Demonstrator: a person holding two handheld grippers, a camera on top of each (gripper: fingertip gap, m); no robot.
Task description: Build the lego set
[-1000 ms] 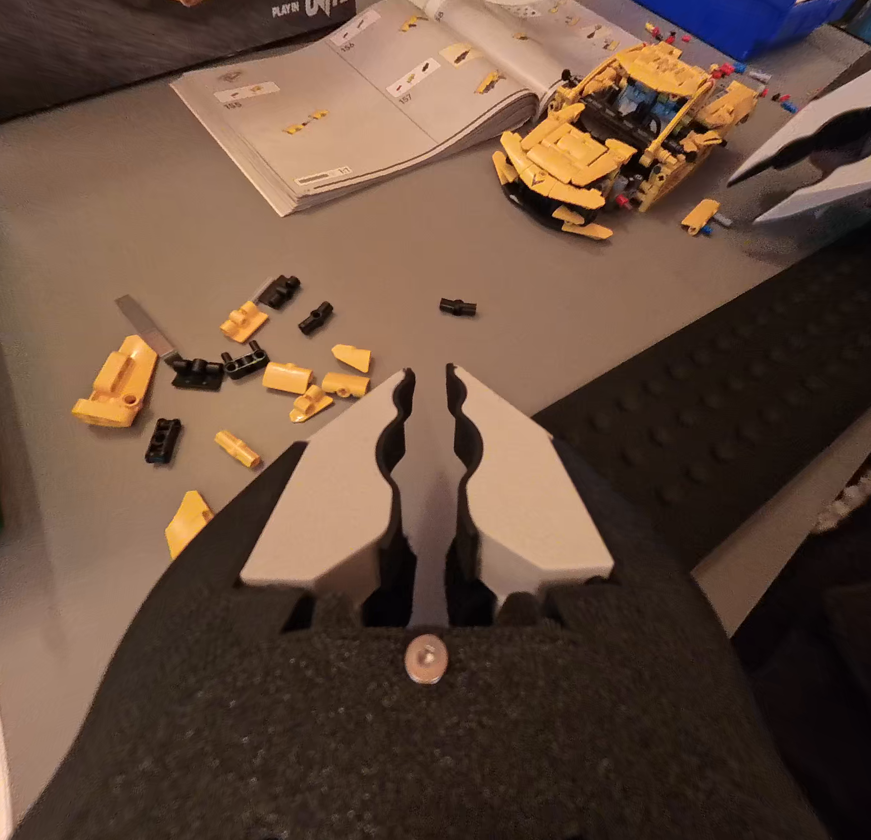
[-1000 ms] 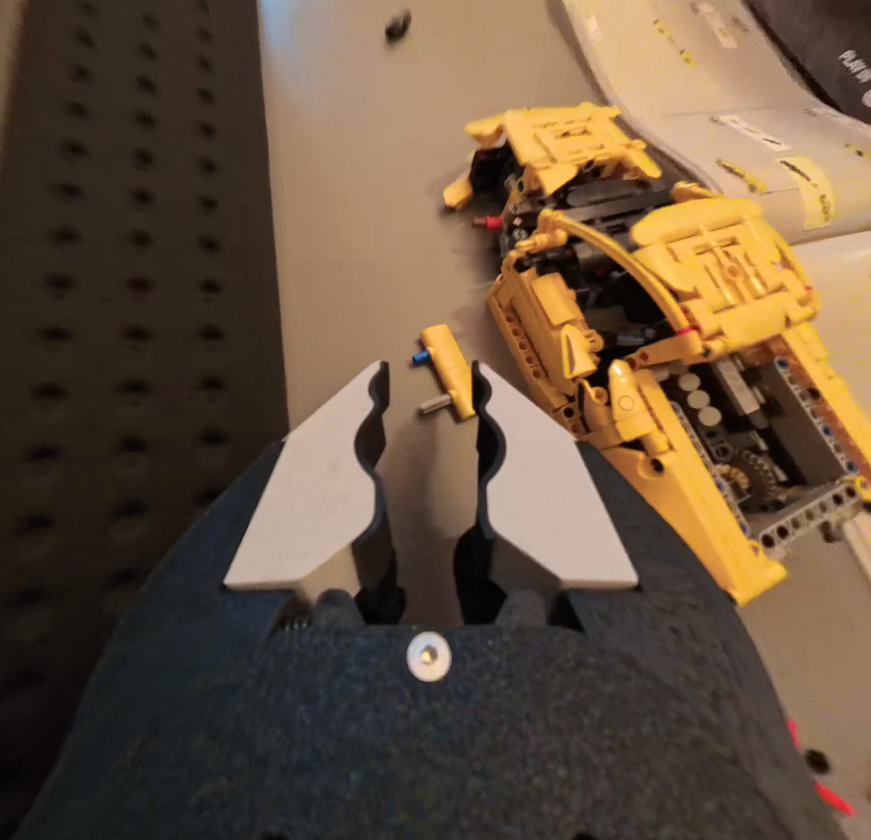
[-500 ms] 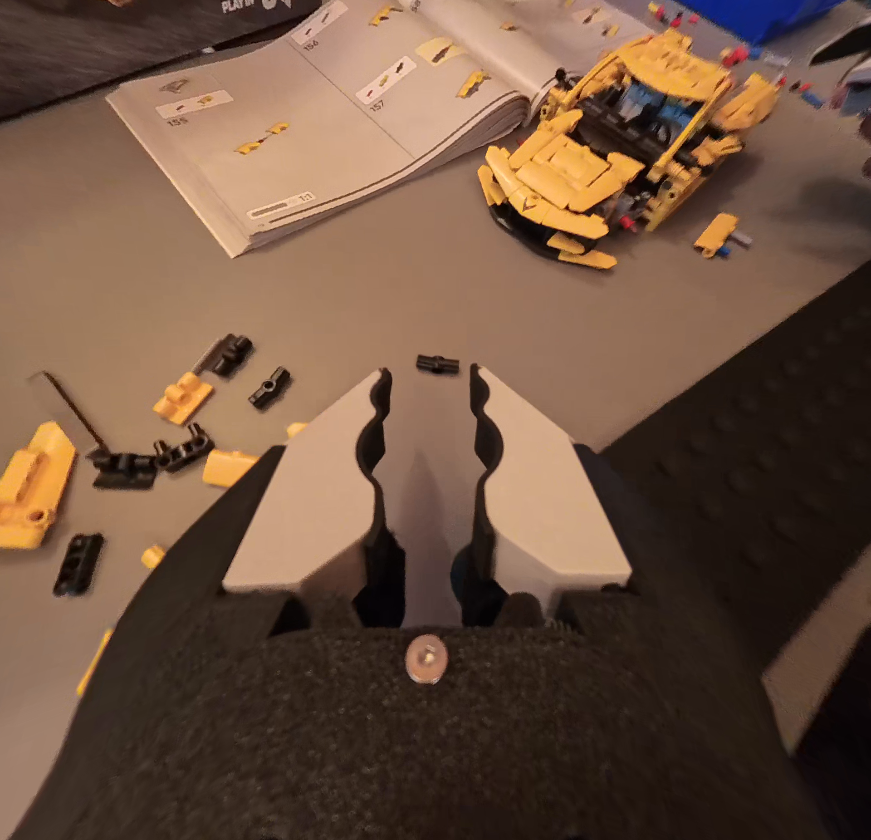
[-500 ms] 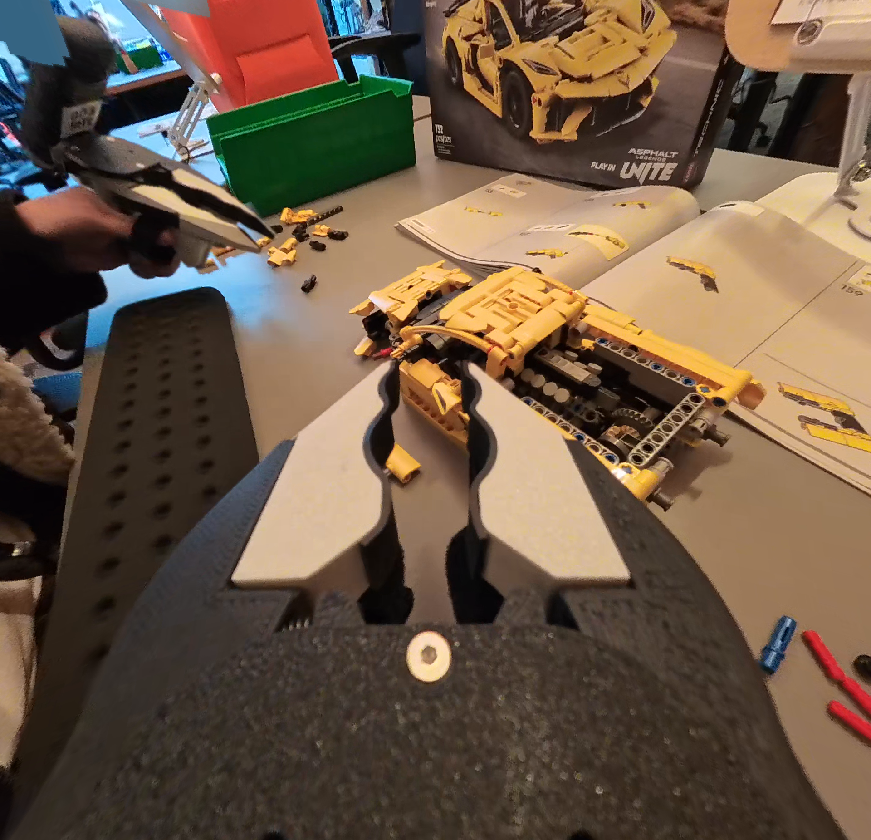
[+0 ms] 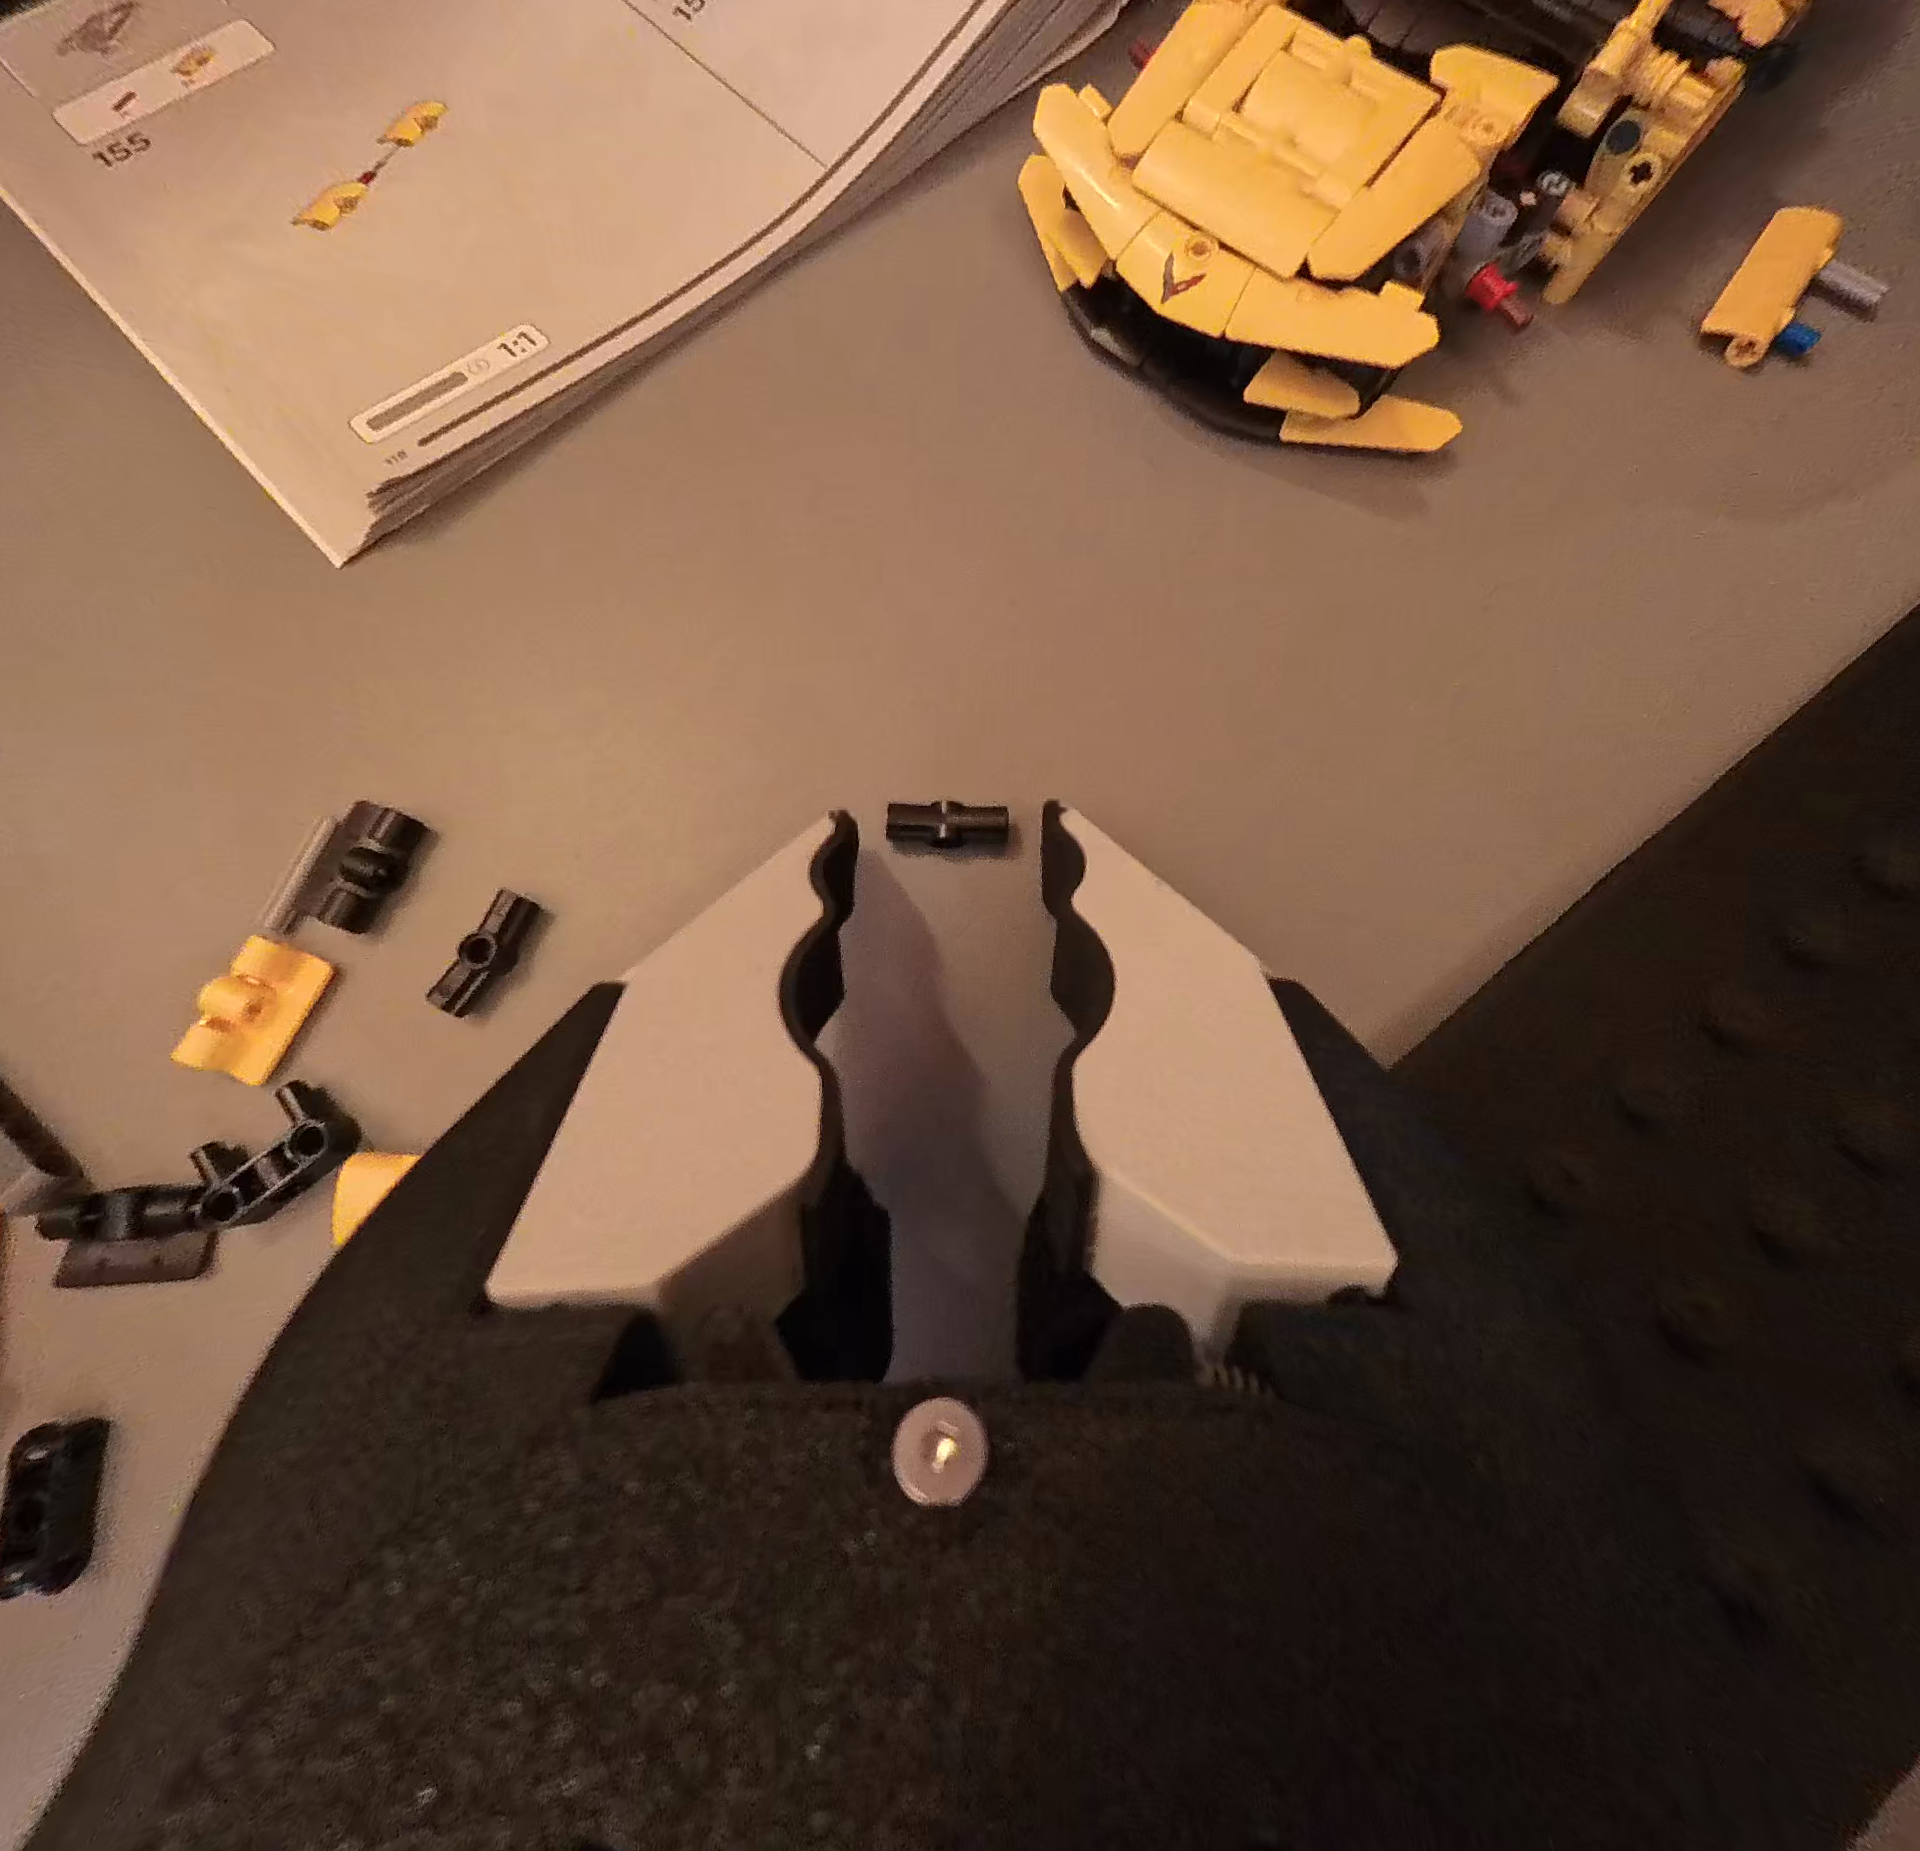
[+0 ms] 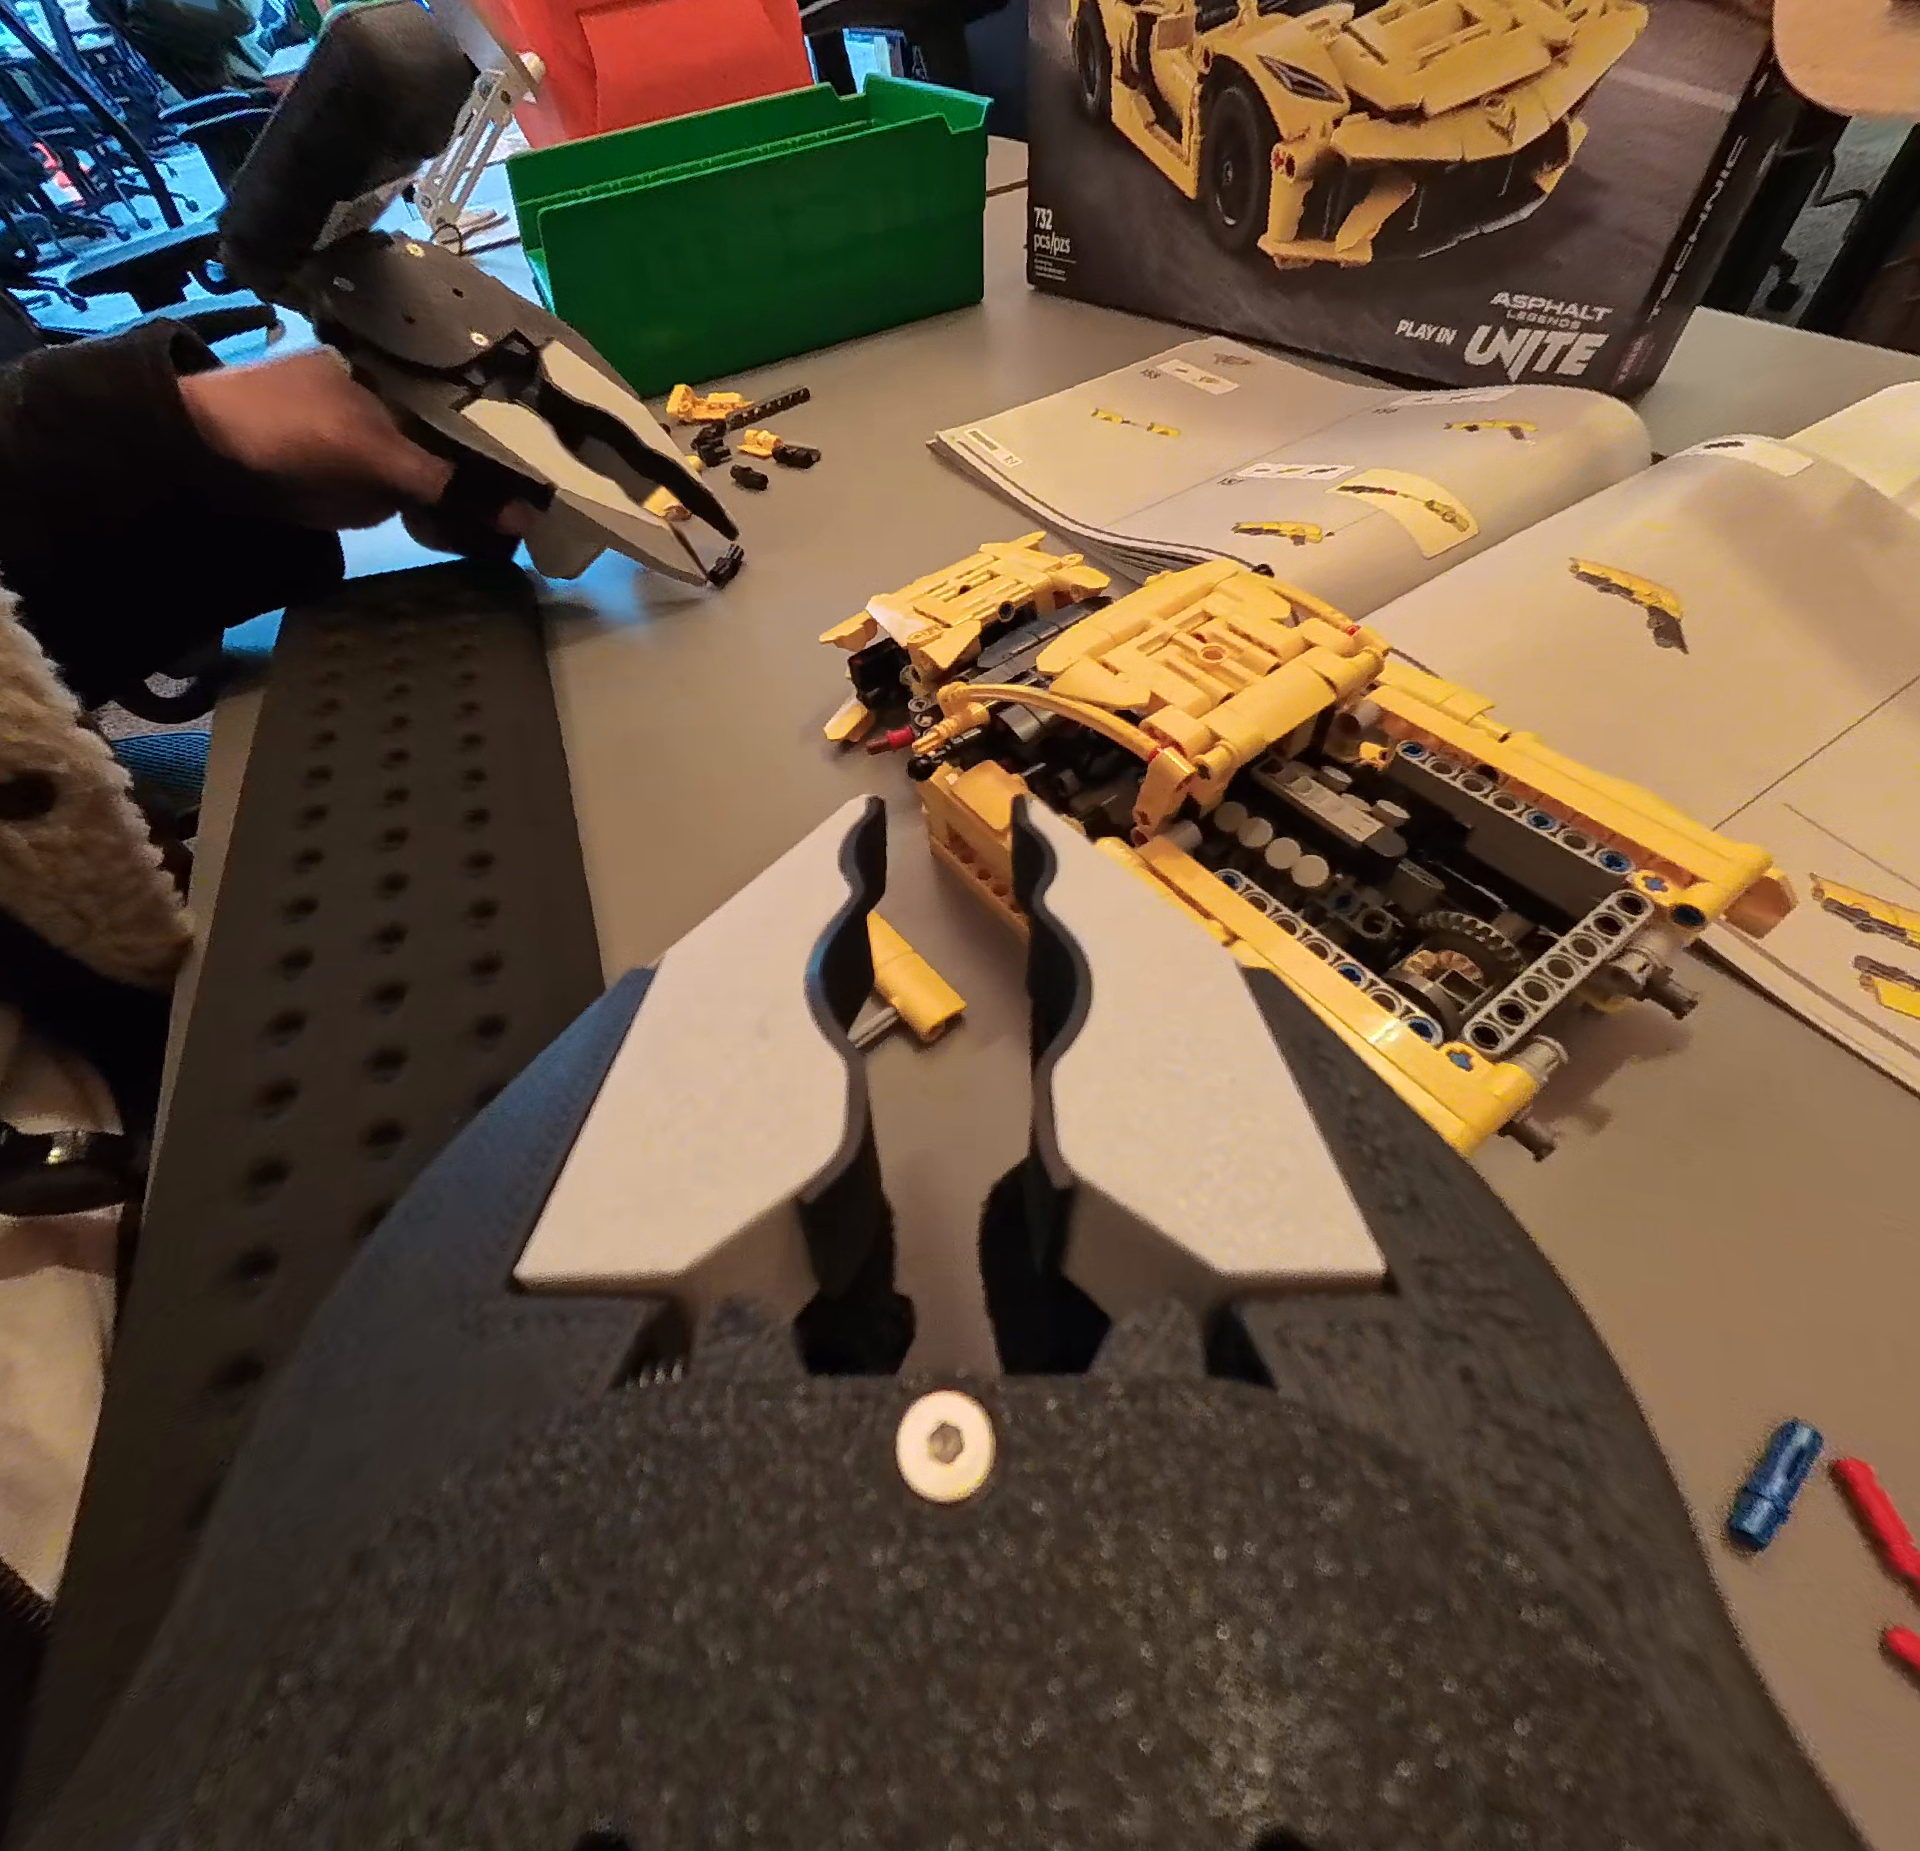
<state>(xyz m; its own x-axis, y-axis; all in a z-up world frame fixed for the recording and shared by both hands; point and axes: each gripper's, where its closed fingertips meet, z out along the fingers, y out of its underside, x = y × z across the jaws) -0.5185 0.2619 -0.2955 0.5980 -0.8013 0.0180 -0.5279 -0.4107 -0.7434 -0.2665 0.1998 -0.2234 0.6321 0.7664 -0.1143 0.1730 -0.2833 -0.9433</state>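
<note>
Spread left claw [image 5: 948,827] straddles a black pin [image 5: 947,825]; right claw [image 6: 948,825] gapes empty; yellow car [image 6: 1299,814] remains half-built.

**Plastic, paper and matt grey**

The yellow car model [image 6: 1226,762] is smooth, slightly glossy plastic, as is the small black pin [image 5: 947,823]. The left claw [image 5: 948,835] has matt grey fingers [image 5: 707,1053] on a rough, grainy black body with a shiny metal screw [image 5: 940,1471]. The table [image 5: 935,606] is smooth and matt. The instruction booklet [image 5: 468,191] is paper; the box [image 6: 1403,139] is printed card; the green bin [image 6: 758,232] is shiny plastic.
</note>
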